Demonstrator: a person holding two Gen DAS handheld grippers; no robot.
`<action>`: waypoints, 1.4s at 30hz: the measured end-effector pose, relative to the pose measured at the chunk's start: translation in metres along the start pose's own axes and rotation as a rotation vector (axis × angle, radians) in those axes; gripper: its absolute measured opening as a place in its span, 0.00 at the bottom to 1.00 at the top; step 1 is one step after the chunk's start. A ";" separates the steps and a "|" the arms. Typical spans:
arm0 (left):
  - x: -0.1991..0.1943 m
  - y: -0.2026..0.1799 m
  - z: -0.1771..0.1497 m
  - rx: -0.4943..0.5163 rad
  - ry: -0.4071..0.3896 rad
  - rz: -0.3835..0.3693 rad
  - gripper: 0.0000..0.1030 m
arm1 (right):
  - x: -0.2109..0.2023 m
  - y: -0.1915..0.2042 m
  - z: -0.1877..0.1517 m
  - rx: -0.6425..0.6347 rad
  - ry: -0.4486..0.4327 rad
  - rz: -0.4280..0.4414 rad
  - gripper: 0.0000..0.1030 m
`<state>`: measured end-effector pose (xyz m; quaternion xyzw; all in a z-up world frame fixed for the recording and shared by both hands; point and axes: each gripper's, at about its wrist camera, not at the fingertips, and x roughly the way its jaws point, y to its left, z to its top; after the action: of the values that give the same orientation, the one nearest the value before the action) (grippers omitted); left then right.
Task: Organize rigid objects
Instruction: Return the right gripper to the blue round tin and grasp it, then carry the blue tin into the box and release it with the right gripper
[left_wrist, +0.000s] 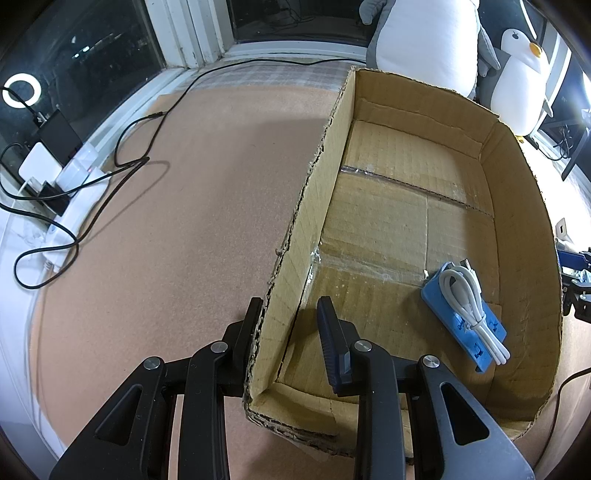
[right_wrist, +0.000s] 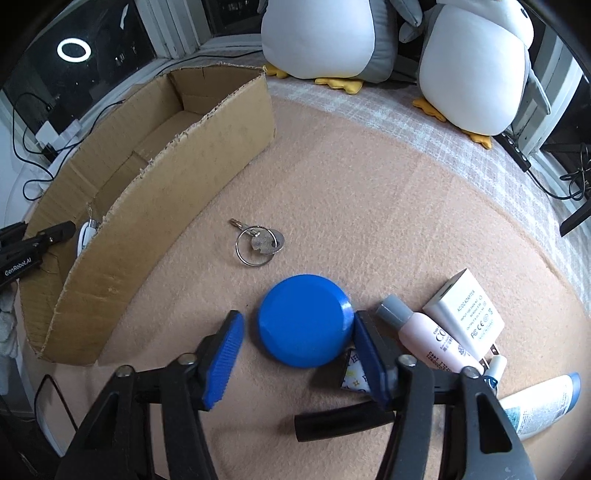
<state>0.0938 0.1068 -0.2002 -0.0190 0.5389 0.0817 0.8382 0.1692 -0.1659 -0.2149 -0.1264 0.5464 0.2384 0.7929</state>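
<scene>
A round blue disc (right_wrist: 303, 321) lies flat on the pink mat, between the blue pads of my right gripper (right_wrist: 297, 315). The right pad touches its rim and the left pad stands apart, so the gripper is open. Keys on a ring (right_wrist: 258, 242) lie just beyond the disc. A white charger (right_wrist: 465, 314), a pink bottle (right_wrist: 424, 336) and a blue-white tube (right_wrist: 539, 406) crowd the right side. My left gripper (left_wrist: 289, 302) straddles the near left wall of the cardboard box (left_wrist: 306, 206), shut on it. Inside lies a blue block (left_wrist: 443, 299) with a coiled white cable (left_wrist: 469, 299).
Two penguin plush toys (right_wrist: 321, 37) (right_wrist: 476, 74) sit at the mat's far edge. A white power strip (left_wrist: 74, 177) and a looping black cable (left_wrist: 122, 158) lie left of the box. A black rod (right_wrist: 340, 421) and a small patterned packet (right_wrist: 354, 376) lie under my right gripper.
</scene>
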 end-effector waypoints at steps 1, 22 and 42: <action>0.000 0.000 0.000 0.000 0.000 0.001 0.27 | -0.001 0.000 0.000 0.001 0.000 0.003 0.45; 0.000 0.000 0.001 0.004 -0.001 0.003 0.27 | -0.050 0.024 -0.001 0.053 -0.139 0.053 0.45; 0.000 0.000 0.002 0.003 -0.001 0.002 0.27 | -0.071 0.098 0.064 -0.030 -0.257 0.146 0.45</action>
<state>0.0955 0.1073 -0.1992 -0.0173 0.5384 0.0819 0.8385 0.1494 -0.0695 -0.1200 -0.0666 0.4445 0.3179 0.8348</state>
